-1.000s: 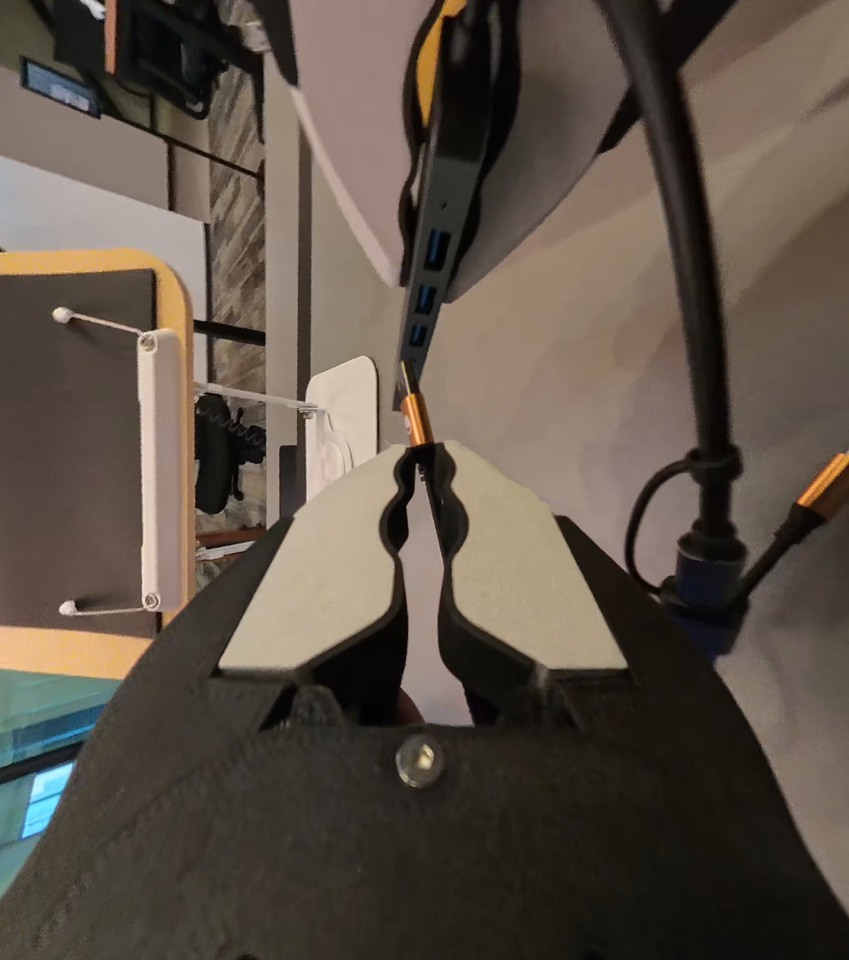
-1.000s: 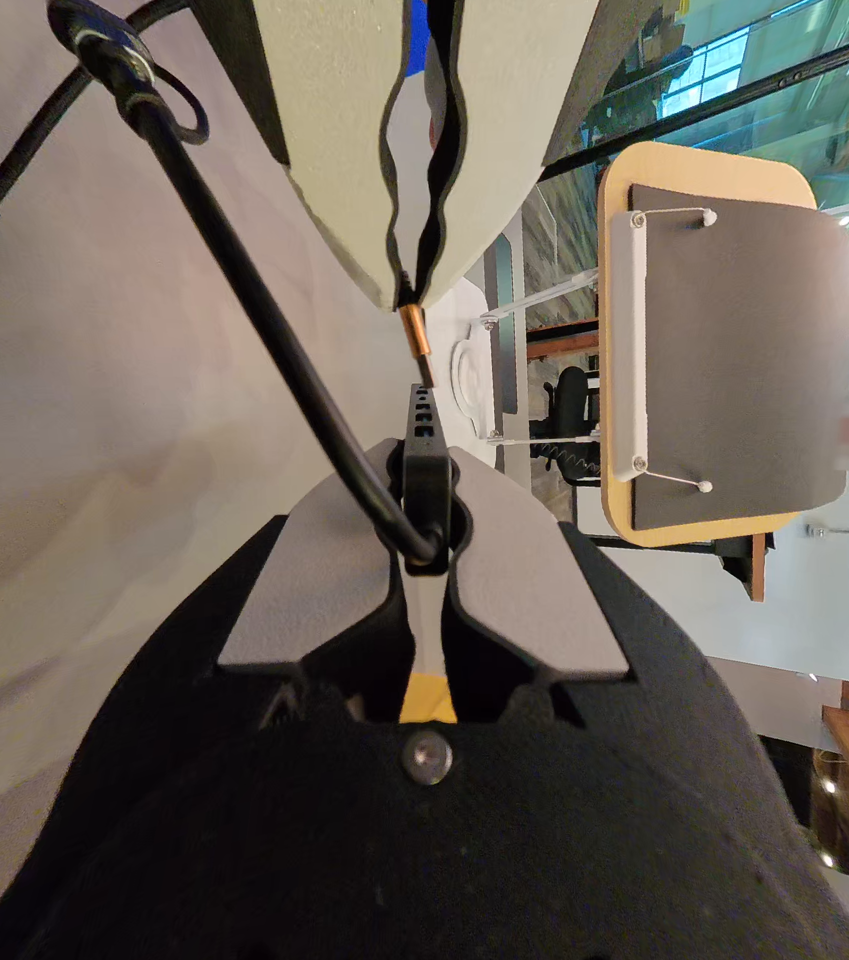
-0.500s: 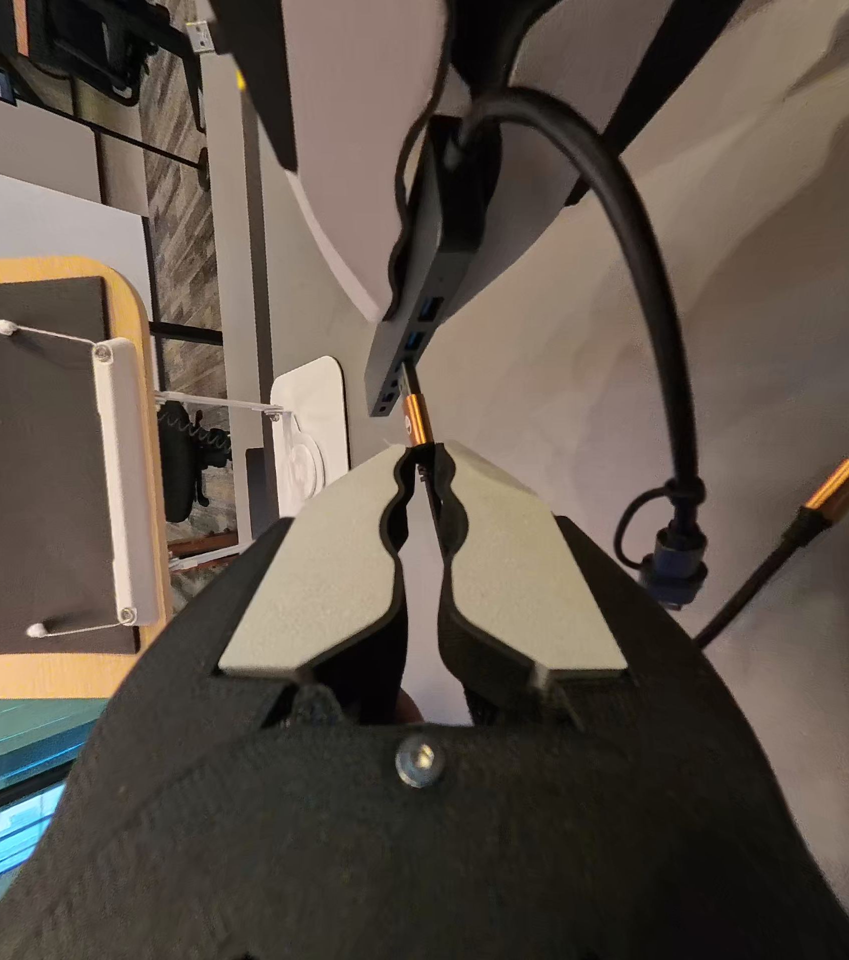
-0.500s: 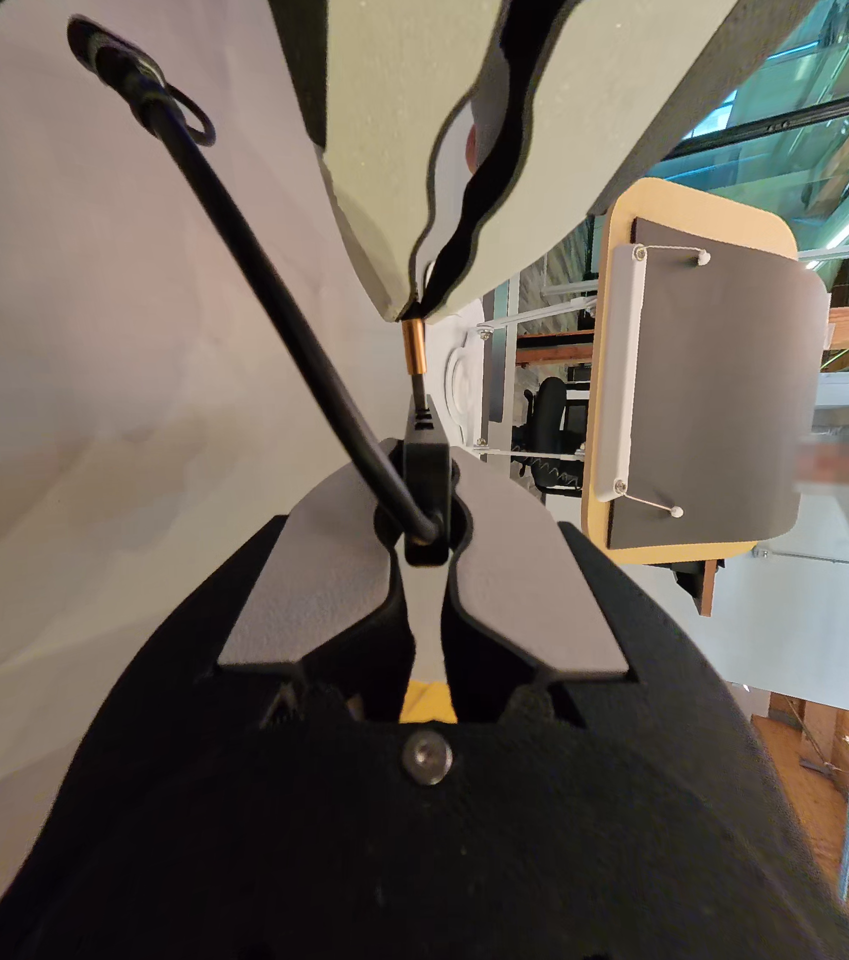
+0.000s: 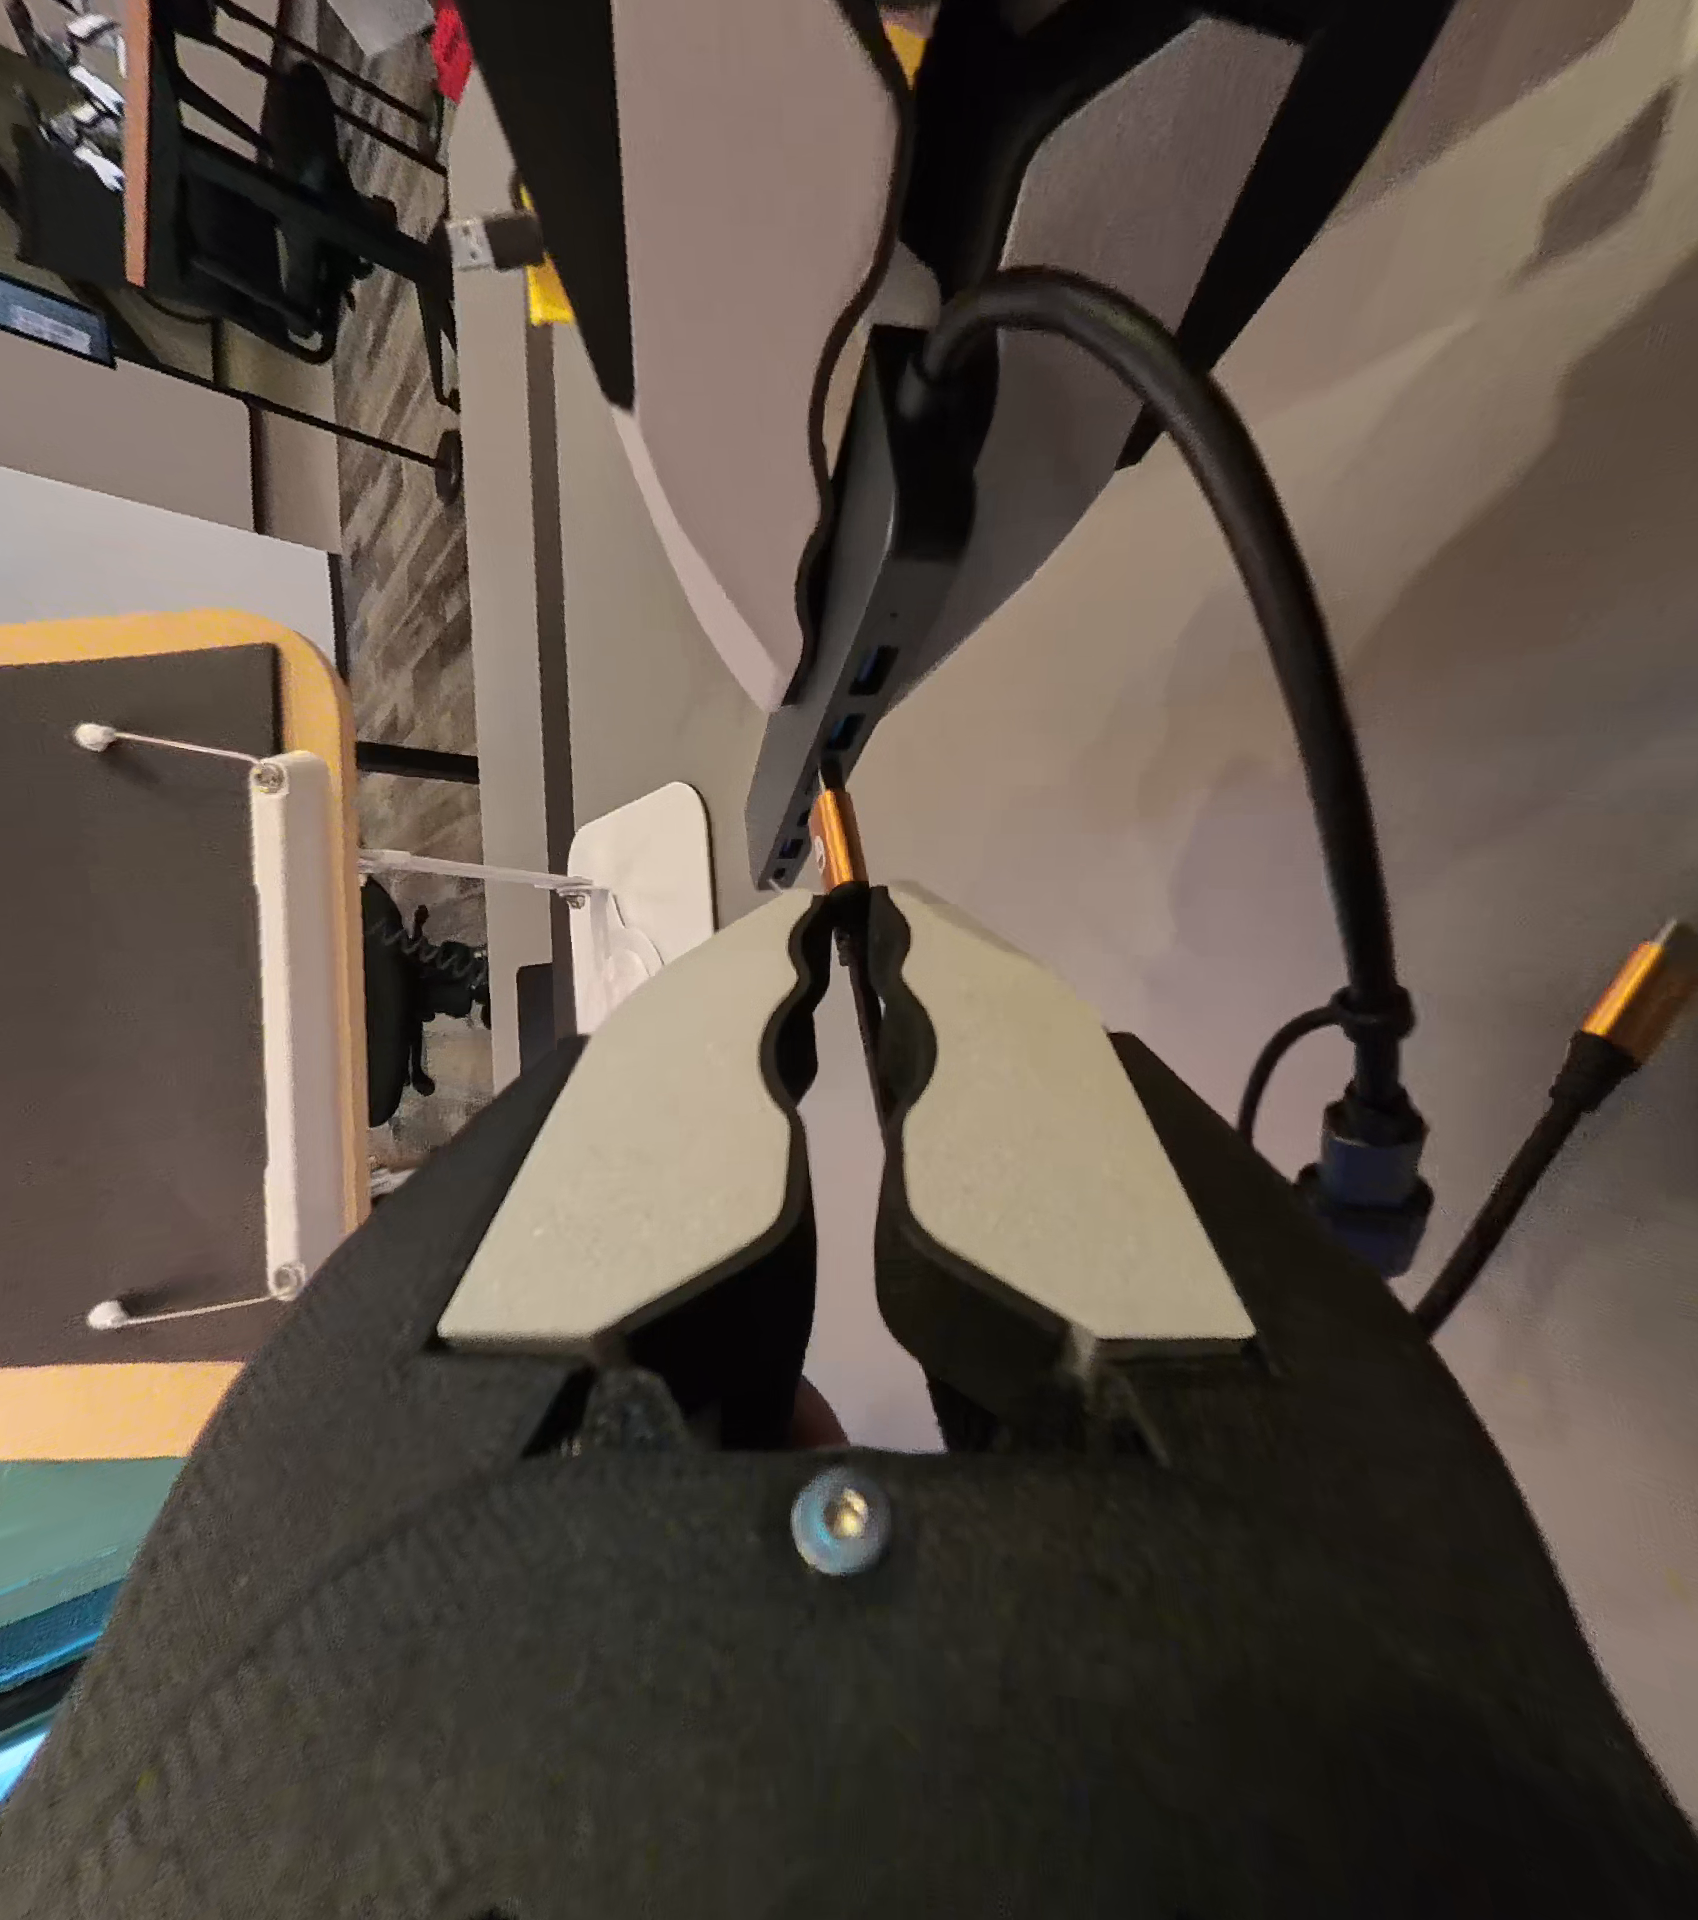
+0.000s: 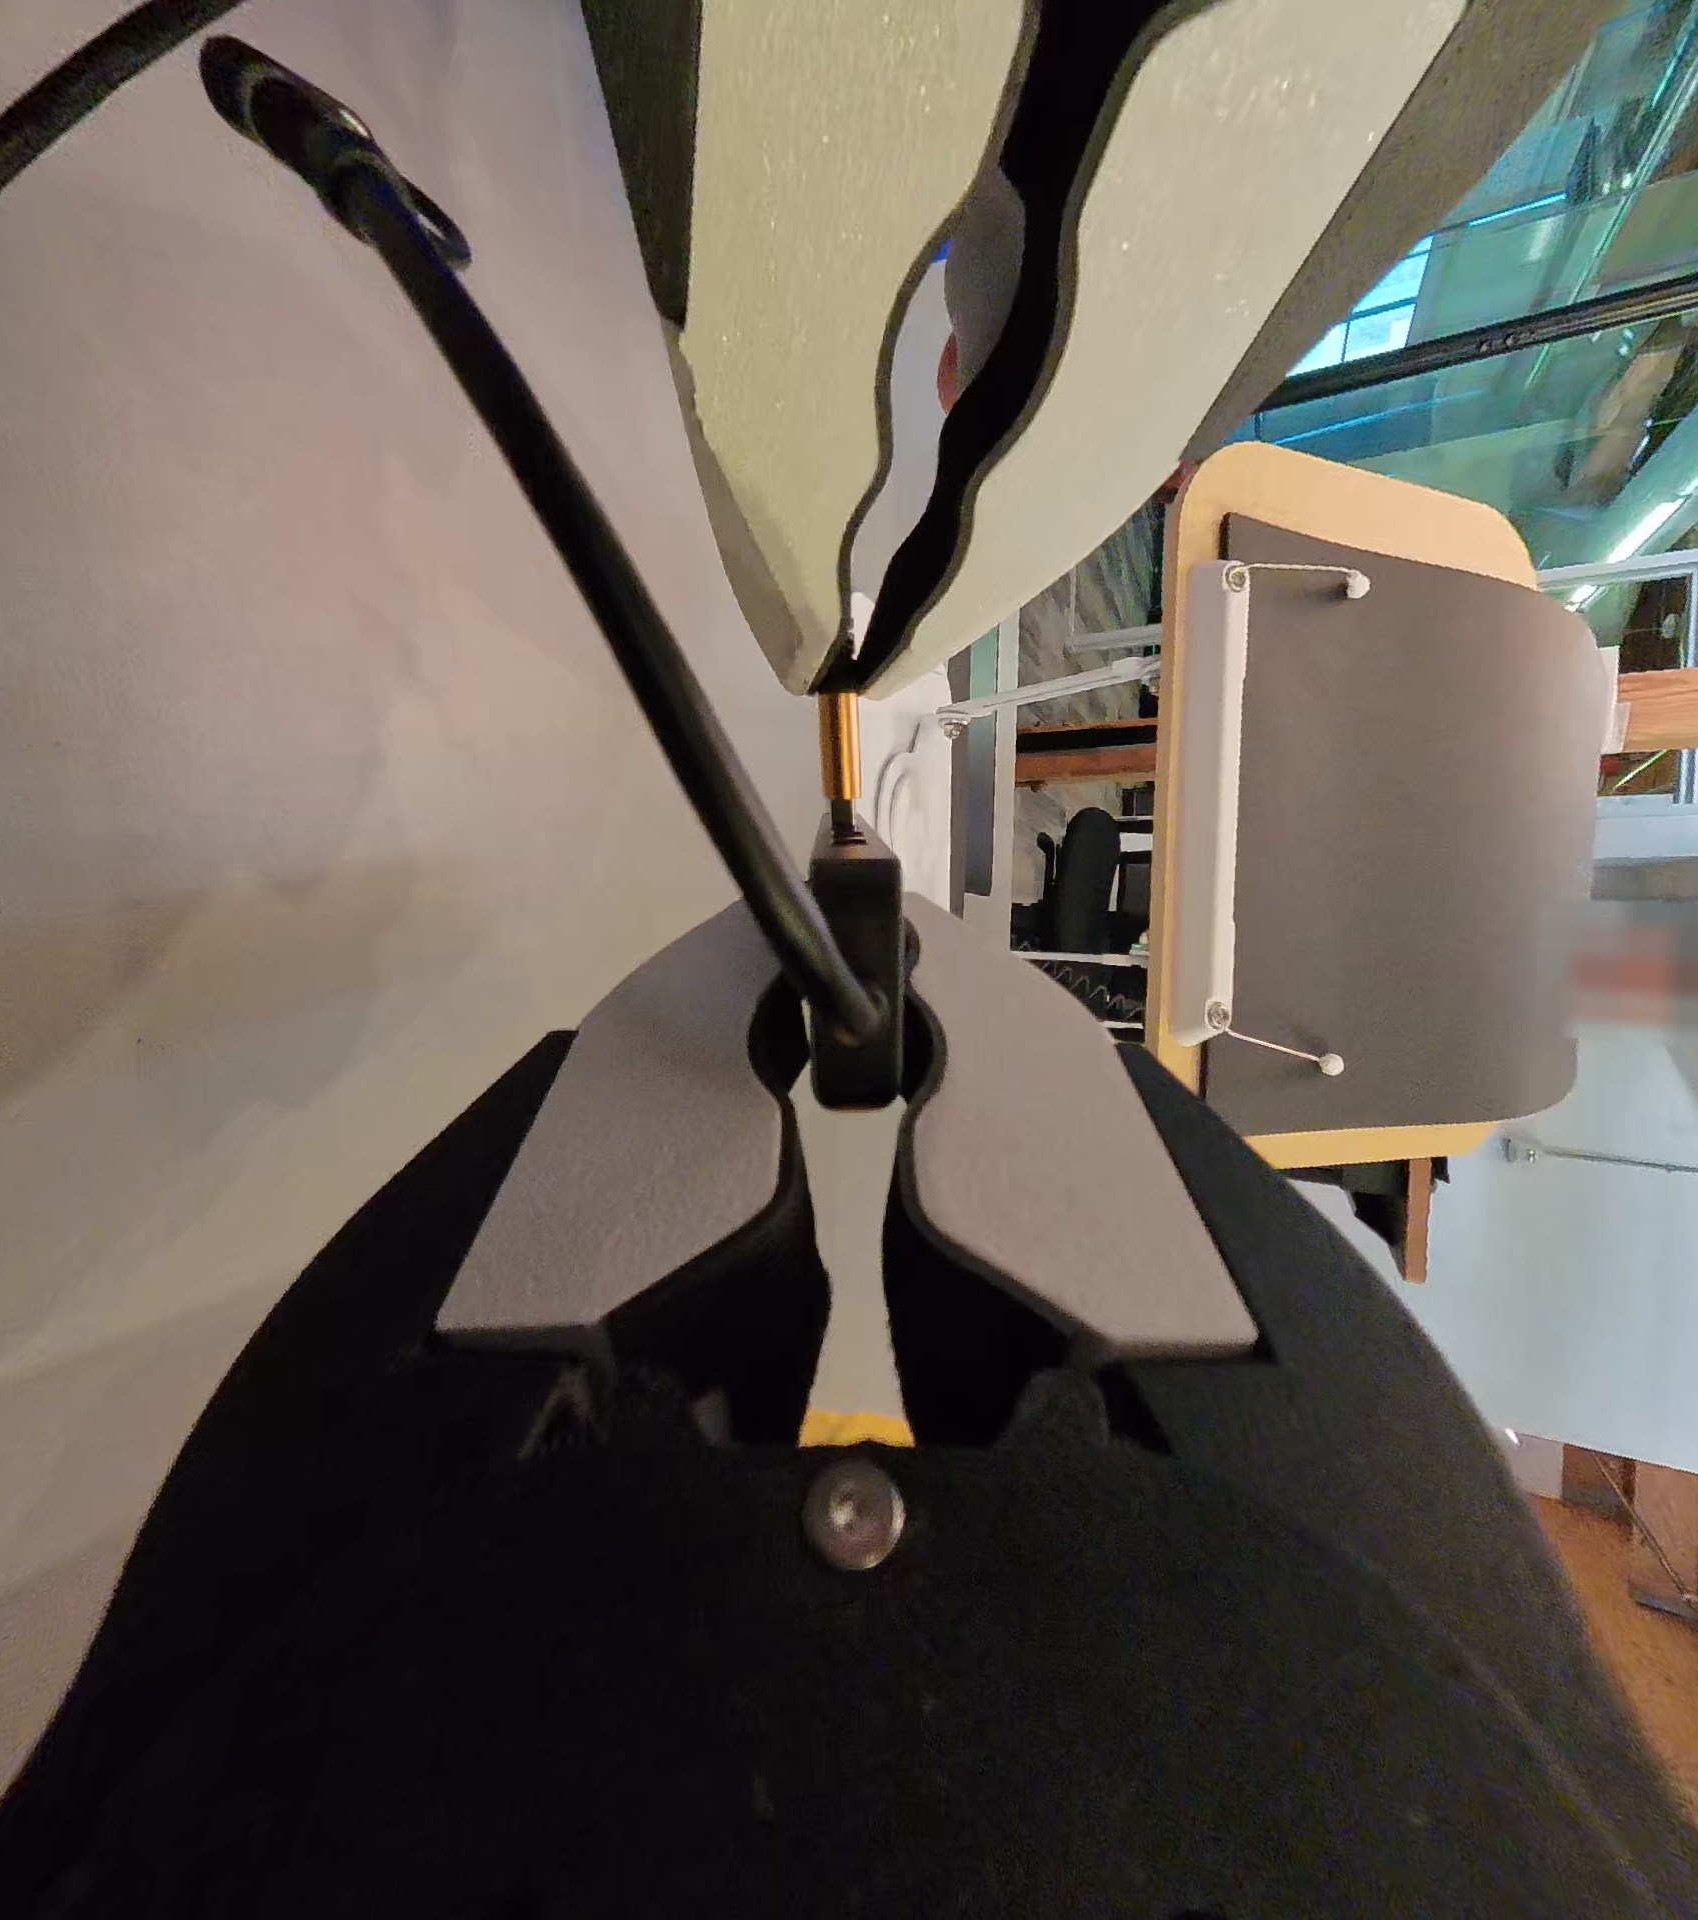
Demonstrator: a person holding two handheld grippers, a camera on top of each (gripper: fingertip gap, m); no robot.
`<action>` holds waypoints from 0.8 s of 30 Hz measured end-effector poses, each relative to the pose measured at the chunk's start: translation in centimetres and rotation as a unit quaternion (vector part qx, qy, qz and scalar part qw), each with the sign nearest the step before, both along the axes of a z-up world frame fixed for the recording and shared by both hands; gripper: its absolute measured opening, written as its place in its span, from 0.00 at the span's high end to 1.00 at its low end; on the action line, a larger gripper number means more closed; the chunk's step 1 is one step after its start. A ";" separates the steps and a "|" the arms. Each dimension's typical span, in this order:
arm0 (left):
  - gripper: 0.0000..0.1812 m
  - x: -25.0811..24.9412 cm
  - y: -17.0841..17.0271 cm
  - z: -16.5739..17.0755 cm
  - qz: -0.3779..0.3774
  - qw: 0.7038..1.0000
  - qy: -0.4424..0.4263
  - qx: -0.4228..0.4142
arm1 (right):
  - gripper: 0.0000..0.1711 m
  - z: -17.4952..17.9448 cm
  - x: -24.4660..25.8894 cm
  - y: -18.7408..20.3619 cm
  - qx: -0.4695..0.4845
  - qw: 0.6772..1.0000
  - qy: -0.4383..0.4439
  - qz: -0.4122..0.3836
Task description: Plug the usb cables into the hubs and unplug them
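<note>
Near the middle of the left wrist view, the left gripper [image 5: 847,920] is closed on the thin cable just behind an orange plug [image 5: 837,840], whose long axis points up the frame at the side of the dark hub [image 5: 840,665]. The plug tip meets a port near the hub's lower end; I cannot tell how deep it sits. In the right wrist view the right gripper [image 6: 855,997] clamps the hub [image 6: 857,914] end-on, directly opposing the plug [image 6: 839,755]. A second orange plug [image 5: 1640,992] lies loose at mid right
</note>
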State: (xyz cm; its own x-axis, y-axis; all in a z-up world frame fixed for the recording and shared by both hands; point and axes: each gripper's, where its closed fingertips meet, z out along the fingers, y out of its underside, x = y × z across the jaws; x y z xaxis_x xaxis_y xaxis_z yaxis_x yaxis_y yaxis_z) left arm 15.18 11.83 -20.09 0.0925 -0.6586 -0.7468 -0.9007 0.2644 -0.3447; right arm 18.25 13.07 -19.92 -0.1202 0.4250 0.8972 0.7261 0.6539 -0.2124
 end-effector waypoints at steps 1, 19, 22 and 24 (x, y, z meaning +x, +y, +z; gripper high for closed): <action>0.96 0.0 0.0 0.2 -0.001 1.000 -0.004 0.003 | 0.94 0.1 0.0 0.0 -0.003 1.000 0.005 -0.001; 0.96 1.6 -1.4 1.8 -0.054 0.997 -0.050 -0.001 | 0.90 0.3 -0.5 0.3 -0.037 0.999 0.038 0.010; 0.96 1.6 -1.4 1.7 -0.053 0.998 -0.037 0.010 | 0.90 0.6 -0.6 0.0 -0.033 0.999 0.036 0.010; 0.96 1.6 -1.5 2.1 -0.054 0.997 -0.053 0.004 | 0.90 0.7 -0.4 0.3 -0.050 0.998 0.047 -0.003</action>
State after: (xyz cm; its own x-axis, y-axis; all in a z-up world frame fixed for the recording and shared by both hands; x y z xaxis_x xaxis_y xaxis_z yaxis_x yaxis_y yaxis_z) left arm 16.79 10.36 -18.03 0.0996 -0.6624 -0.7425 -0.8259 0.3611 -0.4330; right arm 17.84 13.41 -19.24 -0.0352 0.5141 0.8570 0.7037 0.6217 -0.3440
